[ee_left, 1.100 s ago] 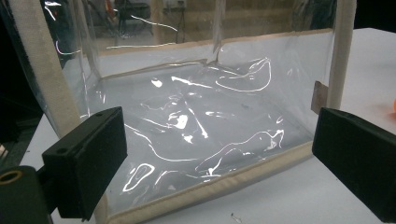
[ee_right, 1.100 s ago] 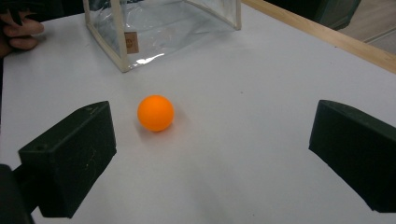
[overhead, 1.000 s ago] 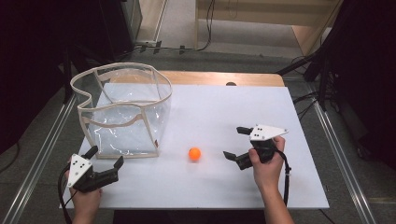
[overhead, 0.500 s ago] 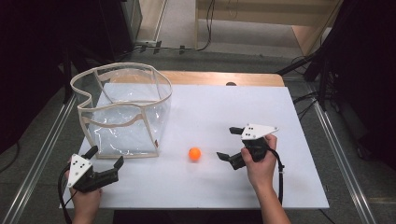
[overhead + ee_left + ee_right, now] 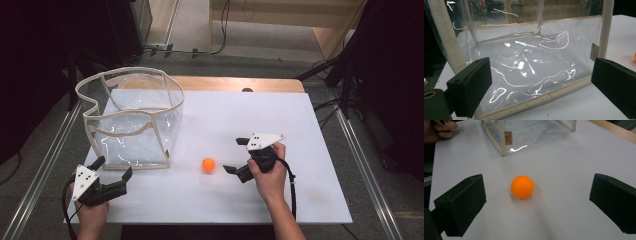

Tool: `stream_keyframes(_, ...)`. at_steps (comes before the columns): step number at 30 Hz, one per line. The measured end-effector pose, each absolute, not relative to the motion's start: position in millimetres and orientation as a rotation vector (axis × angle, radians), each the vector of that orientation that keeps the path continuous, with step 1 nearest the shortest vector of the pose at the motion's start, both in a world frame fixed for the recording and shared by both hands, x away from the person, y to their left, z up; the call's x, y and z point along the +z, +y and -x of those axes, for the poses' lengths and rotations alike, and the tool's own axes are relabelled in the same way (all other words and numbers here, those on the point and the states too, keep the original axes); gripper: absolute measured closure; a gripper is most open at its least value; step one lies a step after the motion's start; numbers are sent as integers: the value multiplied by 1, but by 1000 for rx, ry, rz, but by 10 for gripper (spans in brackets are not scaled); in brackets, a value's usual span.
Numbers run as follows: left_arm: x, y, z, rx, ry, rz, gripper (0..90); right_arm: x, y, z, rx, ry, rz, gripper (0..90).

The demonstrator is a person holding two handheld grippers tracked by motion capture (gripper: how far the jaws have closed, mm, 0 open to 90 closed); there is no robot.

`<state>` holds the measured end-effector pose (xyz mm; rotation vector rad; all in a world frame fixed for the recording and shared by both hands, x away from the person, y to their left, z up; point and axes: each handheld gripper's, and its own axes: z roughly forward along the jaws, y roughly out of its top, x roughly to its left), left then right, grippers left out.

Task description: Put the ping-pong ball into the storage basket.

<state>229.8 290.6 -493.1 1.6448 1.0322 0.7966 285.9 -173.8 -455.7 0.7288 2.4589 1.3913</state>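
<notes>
I see a small tan label (image 5: 508,138) sewn near the bottom corner of the clear plastic bag (image 5: 132,120); it carries a mark, but it looks too small for me to read. The bag has cream fabric trim and stands open on the left part of the white bench (image 5: 300,120). An orange ball (image 5: 208,164) rests on the bench, near the bag's front right corner and apart from it. My right tongs (image 5: 236,156) sit just right of the ball with jaws spread wide, gripping nothing; in the right gripper view the ball (image 5: 522,187) lies between them, untouched. My left tongs (image 5: 114,169) are also open and empty, just in front of the bag. A wooden strip edges the far side of the bench. Beyond it the room is dark, with cables on a grey floor.
</notes>
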Motion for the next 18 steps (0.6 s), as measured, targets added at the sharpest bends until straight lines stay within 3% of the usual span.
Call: stream_keyframes(18,-493,291,-230,795,1032,-1651,37,-458,-152,-294,1349,2534,-694,0)
